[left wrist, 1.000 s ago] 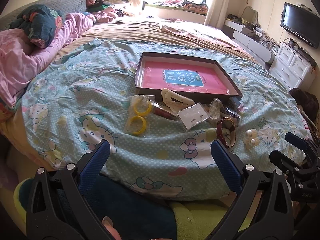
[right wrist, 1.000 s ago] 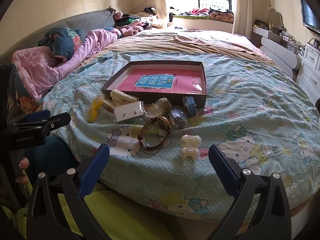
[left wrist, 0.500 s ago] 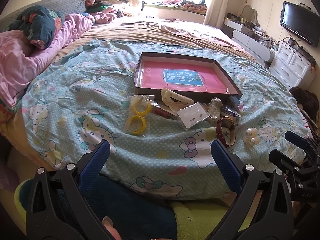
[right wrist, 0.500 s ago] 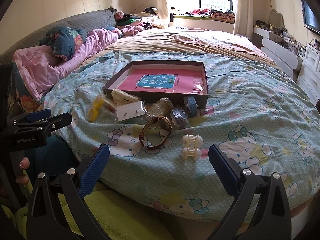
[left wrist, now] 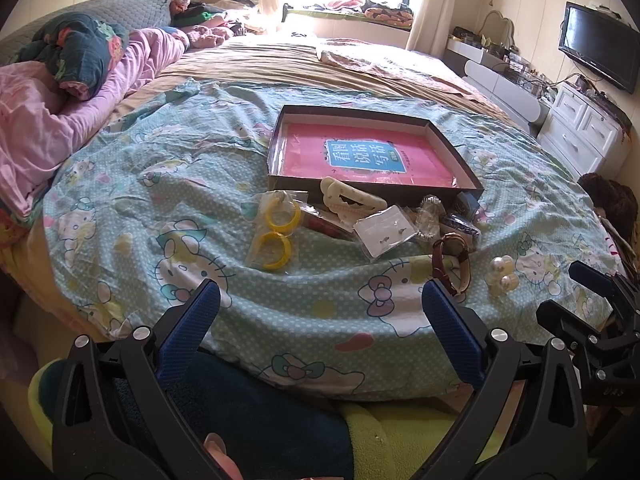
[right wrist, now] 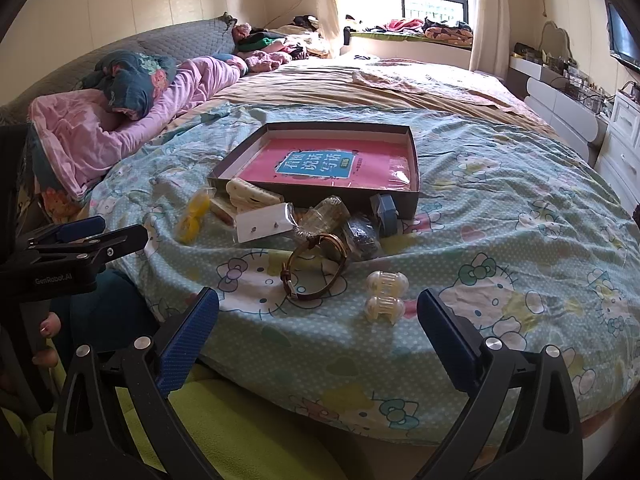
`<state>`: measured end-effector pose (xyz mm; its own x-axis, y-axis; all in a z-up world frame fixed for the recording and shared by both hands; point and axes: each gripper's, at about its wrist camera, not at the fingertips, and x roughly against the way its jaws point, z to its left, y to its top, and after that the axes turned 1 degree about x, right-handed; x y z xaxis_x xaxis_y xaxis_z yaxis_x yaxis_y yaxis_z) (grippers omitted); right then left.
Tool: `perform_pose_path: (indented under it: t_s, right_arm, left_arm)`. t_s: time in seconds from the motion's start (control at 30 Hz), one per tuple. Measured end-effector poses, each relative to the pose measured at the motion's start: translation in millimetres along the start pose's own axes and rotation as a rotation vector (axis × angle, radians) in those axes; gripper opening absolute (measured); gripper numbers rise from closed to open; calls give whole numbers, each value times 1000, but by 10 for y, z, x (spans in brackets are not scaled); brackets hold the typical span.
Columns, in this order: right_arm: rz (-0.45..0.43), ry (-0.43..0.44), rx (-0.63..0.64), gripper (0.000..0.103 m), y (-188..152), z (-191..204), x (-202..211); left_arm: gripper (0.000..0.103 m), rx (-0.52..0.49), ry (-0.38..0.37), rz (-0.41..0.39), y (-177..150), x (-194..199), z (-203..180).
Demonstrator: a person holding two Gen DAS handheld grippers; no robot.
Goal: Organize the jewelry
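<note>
- A bedroom is lying in daylight, and a round bed (right wrist: 500,216) with a cartoon-cat cover is serving as the work surface.
- A shallow dark box (right wrist: 414,172) with a pink sheet inside is sitting mid-bed; the jewelry is lying loose on the cover just in front of its near wall, none of it inside.
- The left claw (left wrist: 320,320) and the right claw (right wrist: 318,326) are both hovering at the near edge of the bed, jaws spread wide, pinching nothing.
- The step in hand is looking like the first pick. The brown-strap watch (right wrist: 316,262) and the two pearly clips (right wrist: 386,292) are lying nearest the right claw, so starting there is sparing a reach over the pile.
- The yellow hoops (left wrist: 276,236) in their clear bag are lying closest to the left claw; pinching the bag's edge is likely gripping better than the slick rings.
- The earring card (left wrist: 384,230) is lying flat among wrapped pieces, so it is worth coming in low at a corner.
- The soft cover is giving under pressure, so a gentle descent is advisable.
</note>
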<state>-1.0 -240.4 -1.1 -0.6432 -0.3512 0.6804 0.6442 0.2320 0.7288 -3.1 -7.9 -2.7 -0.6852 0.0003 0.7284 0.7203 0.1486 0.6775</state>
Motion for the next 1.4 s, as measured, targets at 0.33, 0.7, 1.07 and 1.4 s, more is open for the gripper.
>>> perform_pose_path:
  t_s: [0.33,0.7,1.07,1.4]
  right_arm:
    - [-15,10,3,99,29,9,13]
    - [-38,26,-38,99,248,-182,-112]
    - [-27,-28,-73,99,258,-429,-302]
    - [28,-52,-62,99,132,-539,-552]
  left_arm:
    - [94,-1,2,-2,24,0,12]
    - [94,26,29,4,218,-120,154]
    - [94,81,104,58,294,-441,522]
    - [94,54,37,160,289,-907,551]
